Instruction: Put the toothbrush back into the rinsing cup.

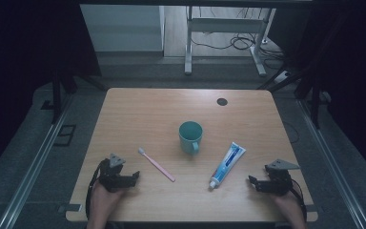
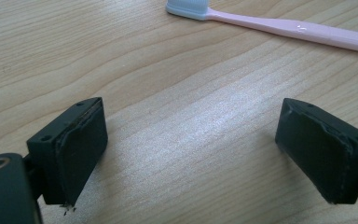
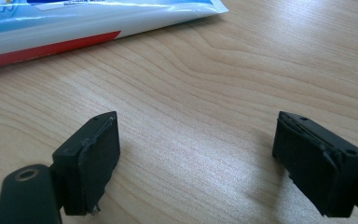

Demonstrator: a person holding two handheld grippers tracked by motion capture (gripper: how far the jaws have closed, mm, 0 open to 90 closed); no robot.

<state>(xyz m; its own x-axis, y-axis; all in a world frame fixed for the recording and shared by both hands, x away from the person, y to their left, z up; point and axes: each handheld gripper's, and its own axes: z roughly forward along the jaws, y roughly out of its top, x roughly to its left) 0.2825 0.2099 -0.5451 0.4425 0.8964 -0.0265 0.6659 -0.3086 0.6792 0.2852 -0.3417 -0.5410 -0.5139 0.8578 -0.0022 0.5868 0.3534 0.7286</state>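
Toothbrush (image 1: pixel 157 164) lies flat on surface (image 1: pixel 138 114), left of mug (image 1: pixel 190 137); toothpaste tube (image 1: pixel 227 164) right of mug. Left claw (image 1: pixel 134 177) and right claw (image 1: pixel 251 181) wide open, empty. Toothbrush probably light, stiff, slippery: grip mid-handle. Tube soft: take near cap.

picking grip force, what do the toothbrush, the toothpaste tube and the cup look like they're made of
Toothbrush: likely hard plastic, glossy pink handle with a bright glint, pale bristle head. Toothpaste tube: seemingly soft plastic laminate, shiny printed skin with light streaks. Cup: smooth teal, plastic or glazed ceramic; the look cannot settle which.
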